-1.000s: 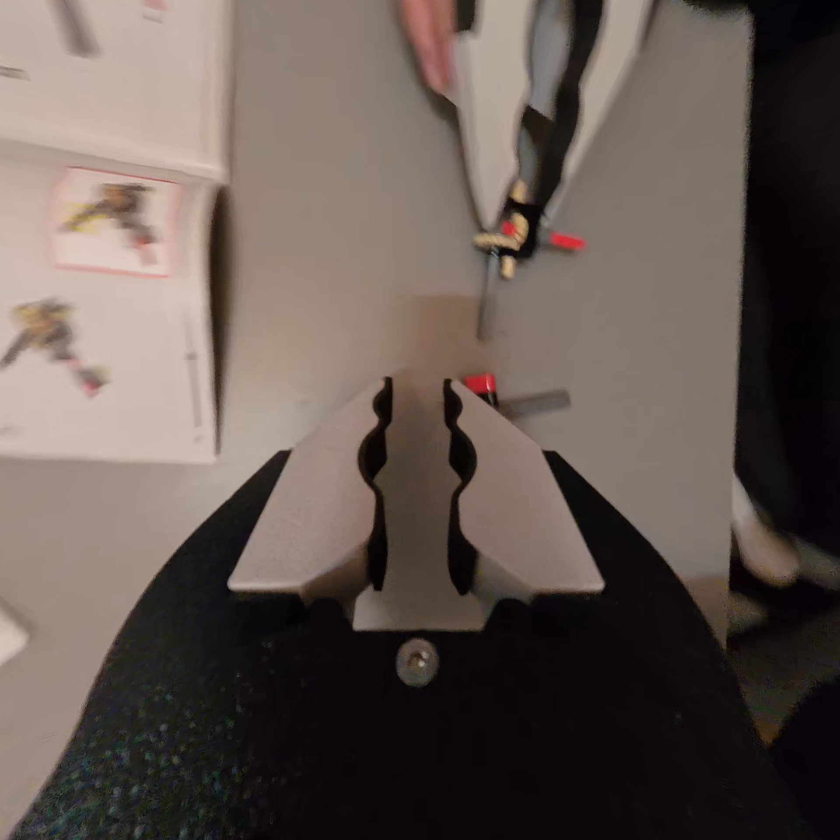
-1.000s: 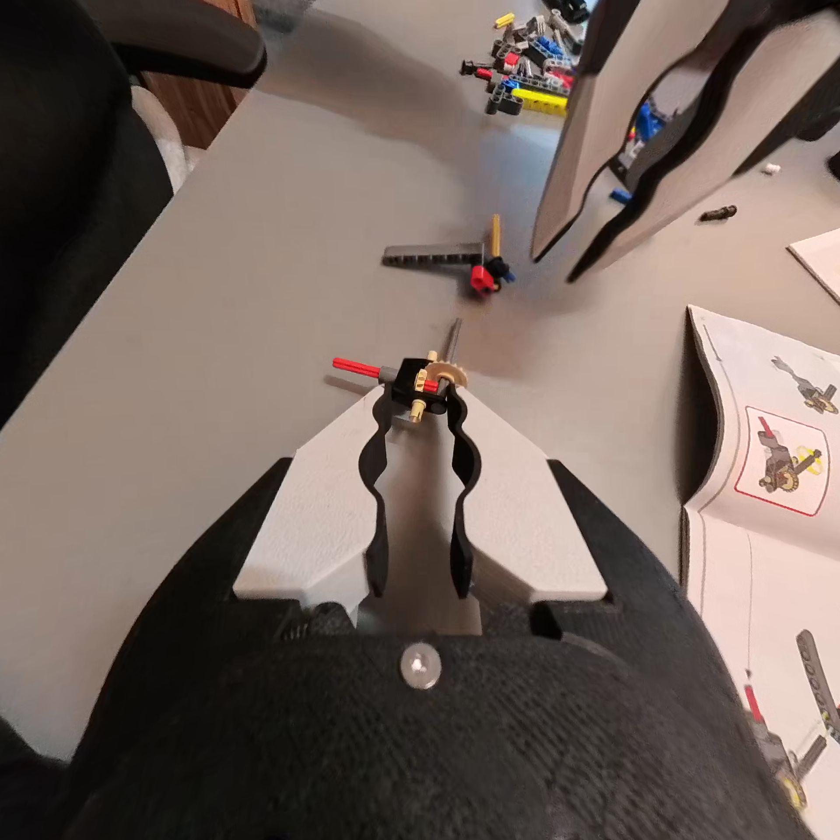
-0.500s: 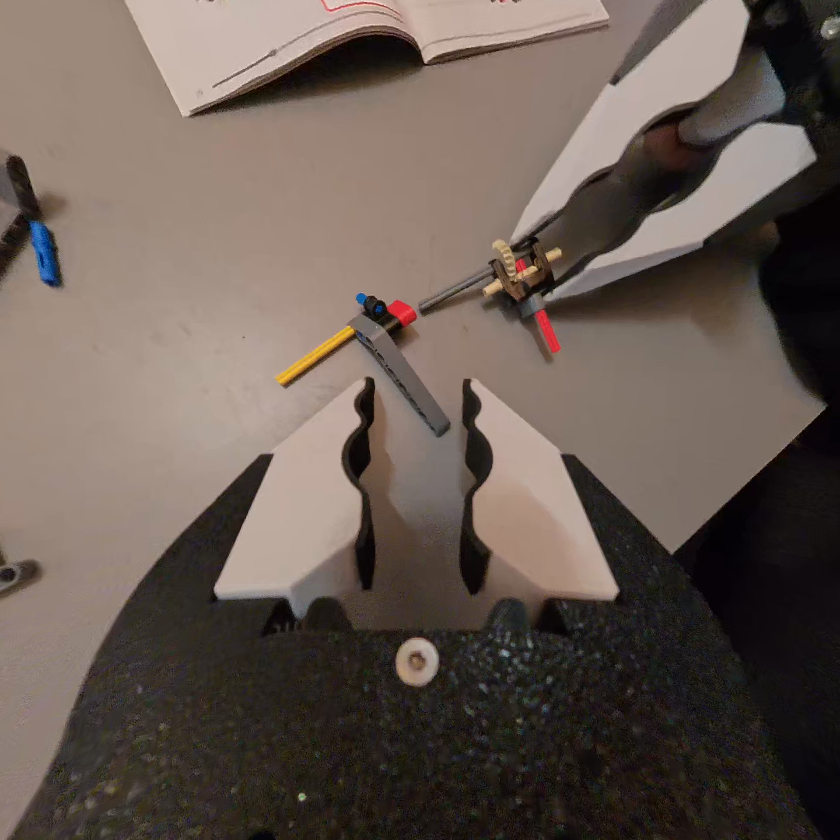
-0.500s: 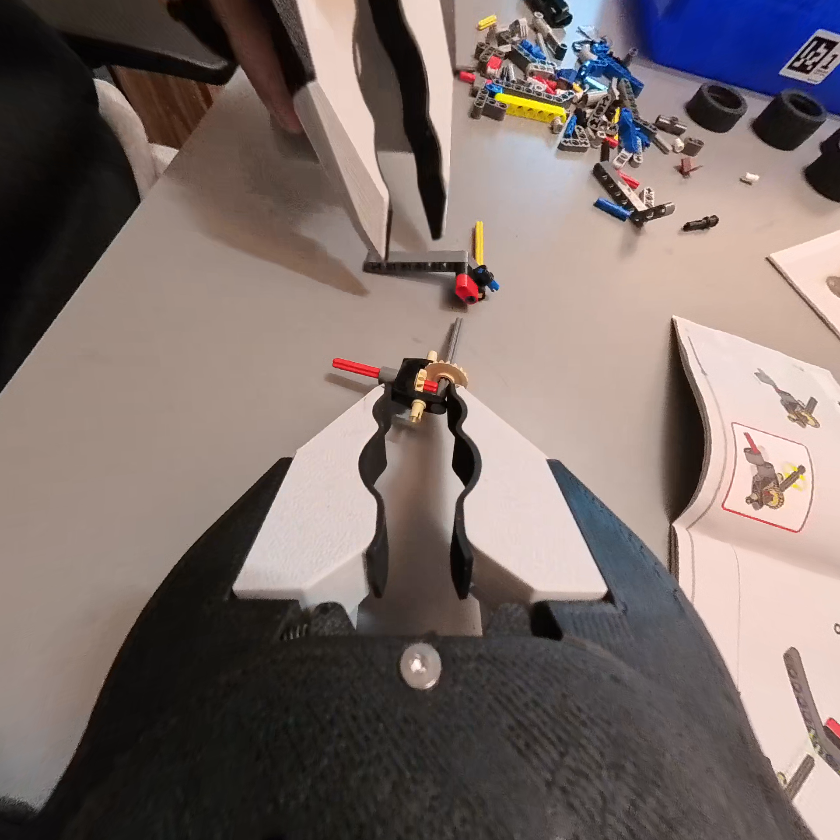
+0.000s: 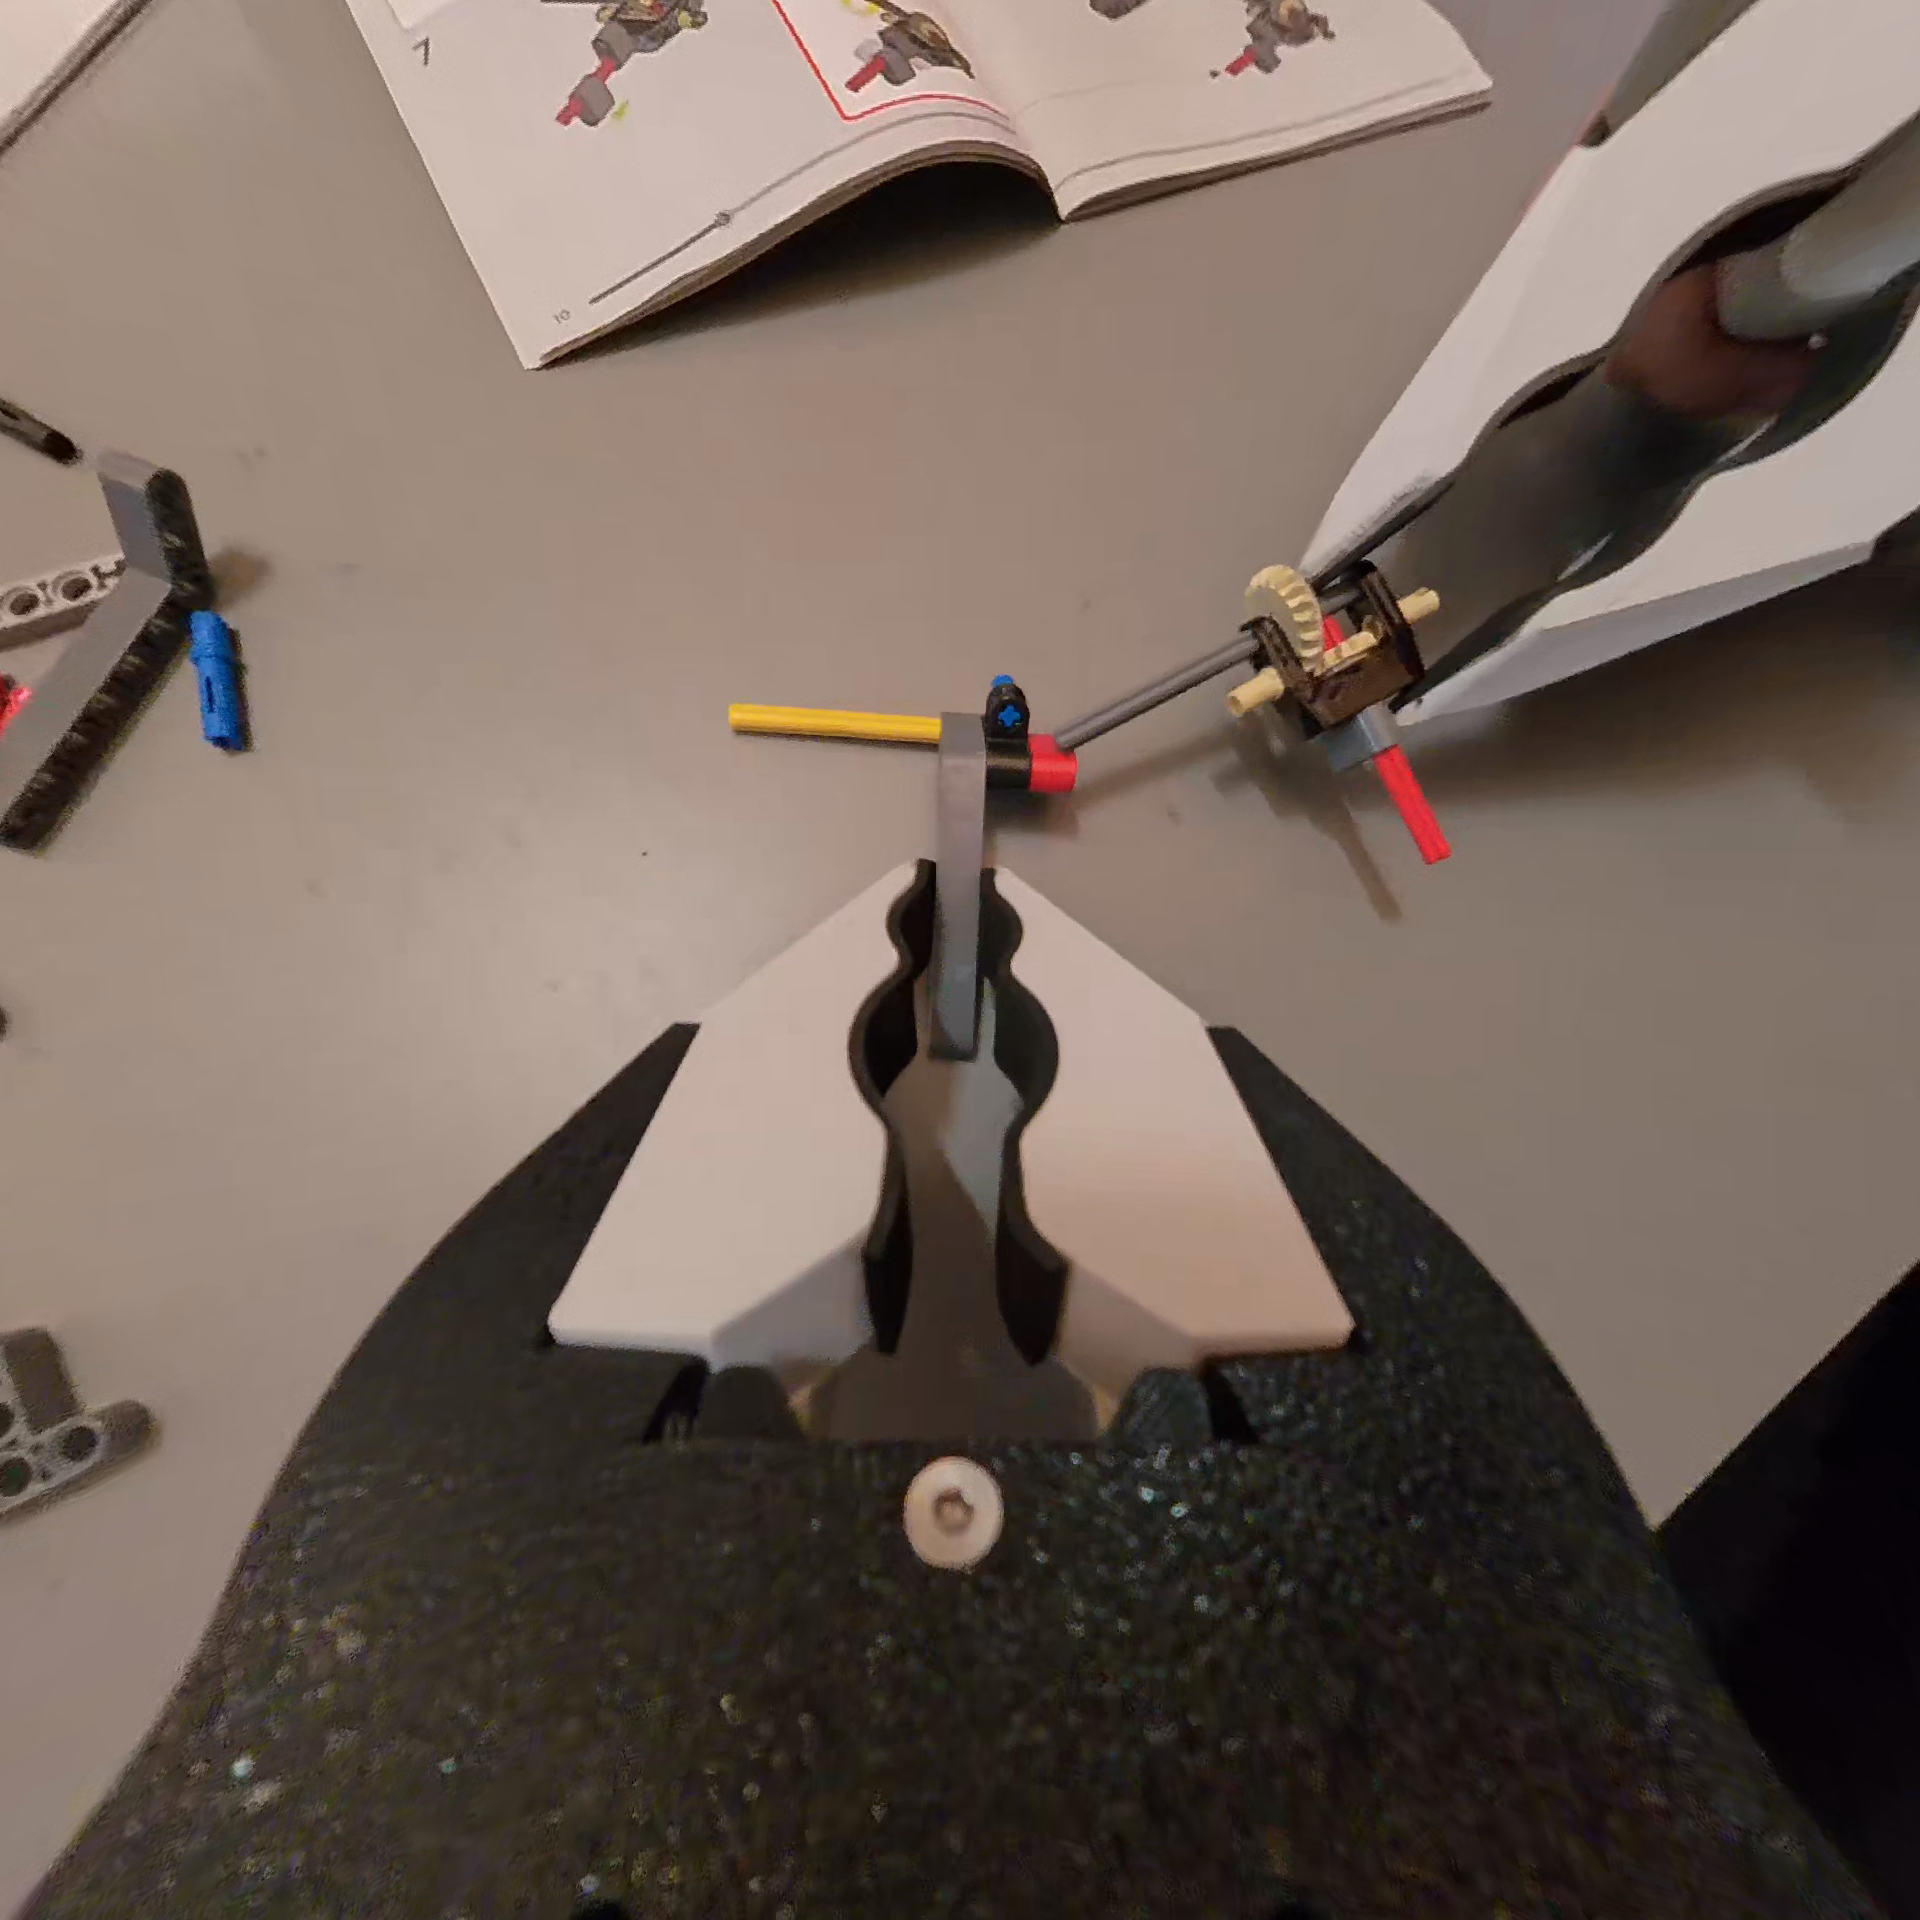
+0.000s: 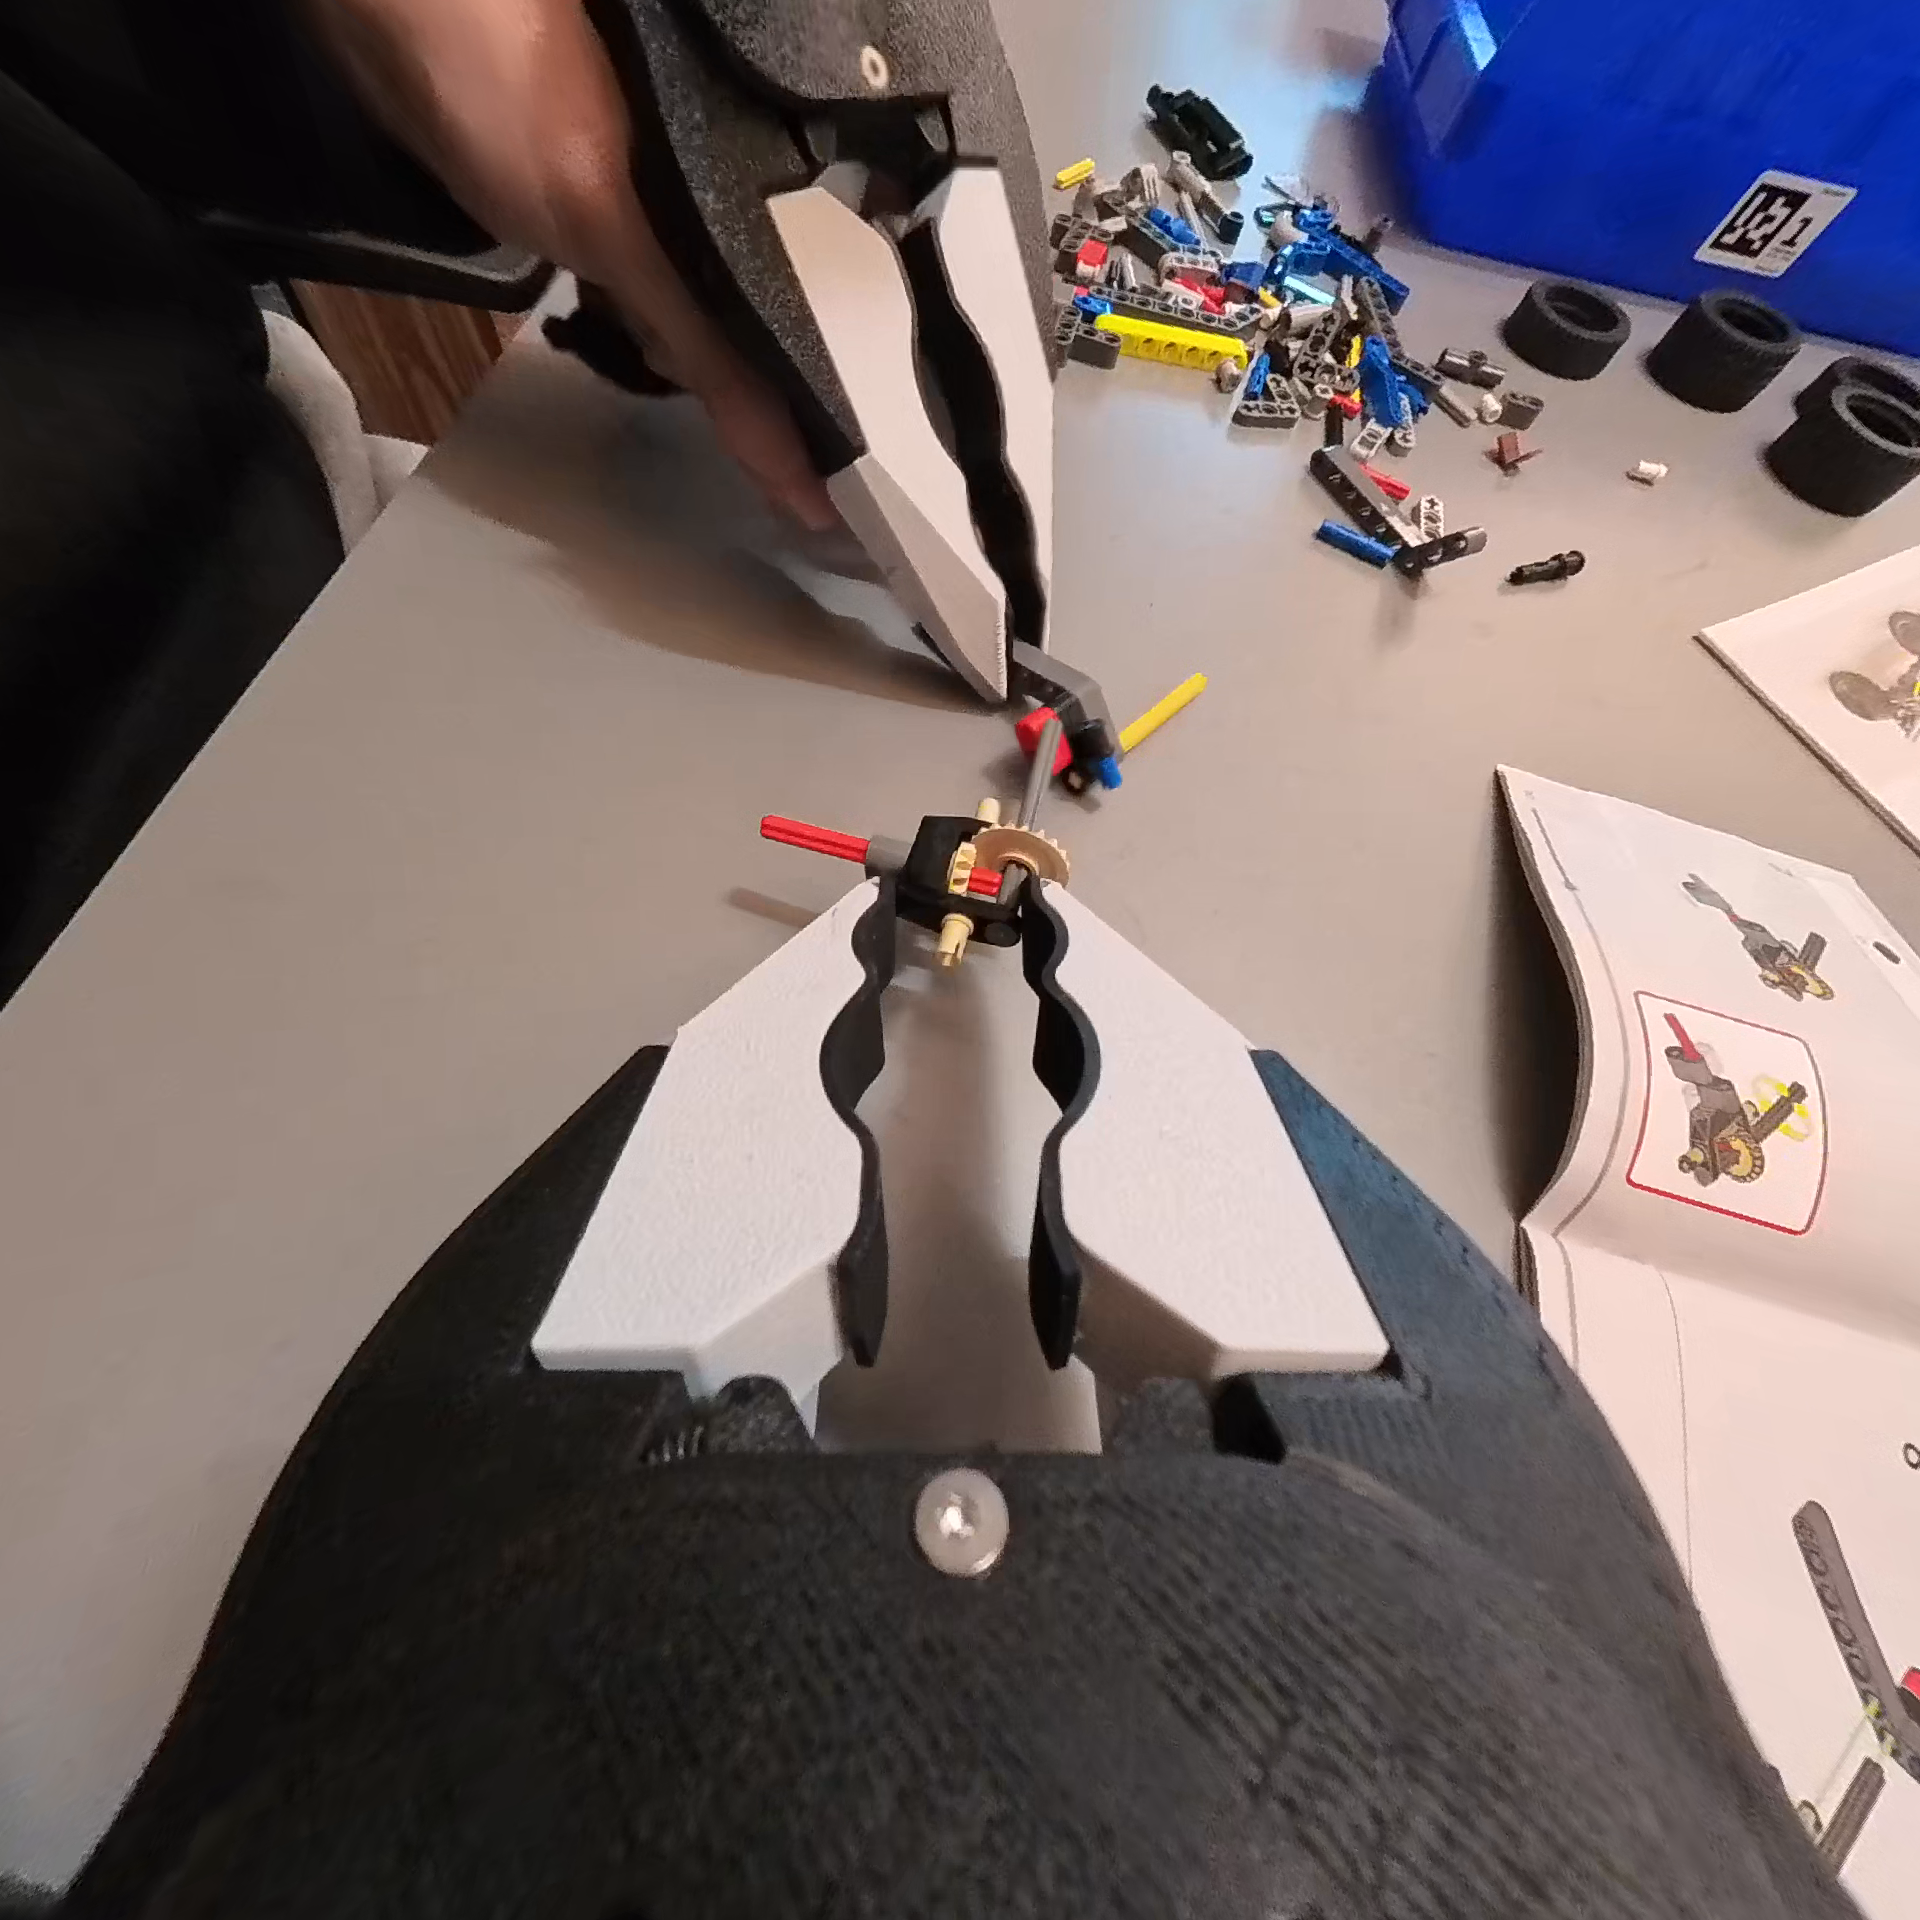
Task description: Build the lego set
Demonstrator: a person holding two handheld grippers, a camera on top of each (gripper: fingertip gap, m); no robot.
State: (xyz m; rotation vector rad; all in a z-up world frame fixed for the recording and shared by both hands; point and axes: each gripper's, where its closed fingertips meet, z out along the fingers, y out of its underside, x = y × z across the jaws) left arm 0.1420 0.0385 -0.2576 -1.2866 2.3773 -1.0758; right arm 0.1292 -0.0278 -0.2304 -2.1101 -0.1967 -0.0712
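My left gripper (image 5: 956,883) is shut on a grey beam (image 5: 961,821) that carries a yellow axle (image 5: 831,721), a blue pin (image 5: 1006,713) and a red bush (image 5: 1051,771), low over the grey table. My right gripper (image 6: 951,906) is shut on a black frame with tan gears (image 6: 961,878), a red axle (image 6: 810,831) and a long grey axle (image 6: 1037,774). The grey axle's tip reaches the red bush. The left gripper (image 6: 1013,665) shows in the right wrist view, and the right gripper (image 5: 1361,644) shows in the left wrist view.
An open instruction booklet (image 5: 935,125) lies beyond the parts; it also shows in the right wrist view (image 6: 1714,1091). A pile of loose pieces (image 6: 1247,322), black tyres (image 6: 1725,348) and a blue bin (image 6: 1662,114) are at the back. Dark beams (image 5: 104,644) lie left. About 8 cm separates my left fingertips from my right.
My left gripper swung round over the table, came down and closed on the grey beam, turning it so the red bush meets the grey axle. My right gripper stayed put, still holding the gear frame.
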